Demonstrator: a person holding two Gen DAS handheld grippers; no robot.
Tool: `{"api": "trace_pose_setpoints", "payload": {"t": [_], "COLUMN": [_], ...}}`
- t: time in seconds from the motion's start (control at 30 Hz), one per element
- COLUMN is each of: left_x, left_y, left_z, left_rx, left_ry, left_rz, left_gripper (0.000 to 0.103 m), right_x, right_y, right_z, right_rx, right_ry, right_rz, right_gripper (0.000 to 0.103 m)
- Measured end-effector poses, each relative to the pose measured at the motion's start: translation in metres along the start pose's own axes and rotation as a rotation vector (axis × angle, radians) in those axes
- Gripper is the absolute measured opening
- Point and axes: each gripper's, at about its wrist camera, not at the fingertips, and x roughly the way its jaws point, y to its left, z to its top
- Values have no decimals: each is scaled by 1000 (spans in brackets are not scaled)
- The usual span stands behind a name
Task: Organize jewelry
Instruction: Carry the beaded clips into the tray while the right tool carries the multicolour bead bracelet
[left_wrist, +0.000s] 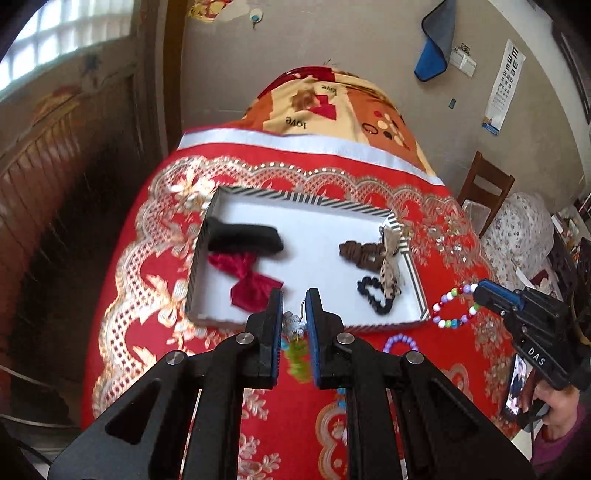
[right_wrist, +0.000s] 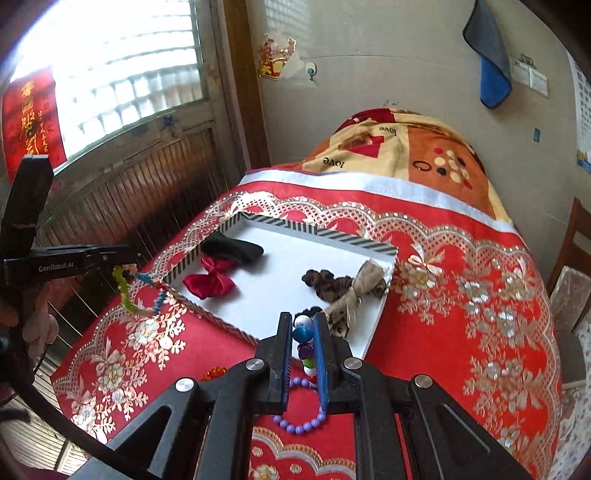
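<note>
Daylight enters through the window (right_wrist: 110, 62), blown out to white glare; the wall (left_wrist: 332, 37) stays evenly lit. Fisheye bending curves both views, corners go black, and the tray (left_wrist: 207, 236) shows slight smear

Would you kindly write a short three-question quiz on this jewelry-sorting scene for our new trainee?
1. True or false: the right tongs hold a multicoloured bead bracelet.
2. Which lies in the striped tray beside the black pouch: A) a red bow, B) a purple bracelet, C) a phone?
3. Fill in: the left tongs grip a green and ____ beaded piece.

Key: 1 true; 2 A, the red bow; 3 blue.
</note>
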Motion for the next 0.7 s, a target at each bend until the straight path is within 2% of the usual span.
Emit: {"api": "trace_pose_setpoints", "payload": {"t": [0.3,0.7], "left_x": [40,96], "left_y": [-24,-34], "left_z": [22,42], "left_rx": [76,113], "left_ry": [28,91], "left_rz": [7,-8], "left_gripper": [11,11], "right_x": [29,82], "right_y": [-4,-17], "right_z": [21,45], "right_rx": [9,38], "right_ry": [24,79], "right_rz": [-5,-18], "right_gripper": [10,10]}}
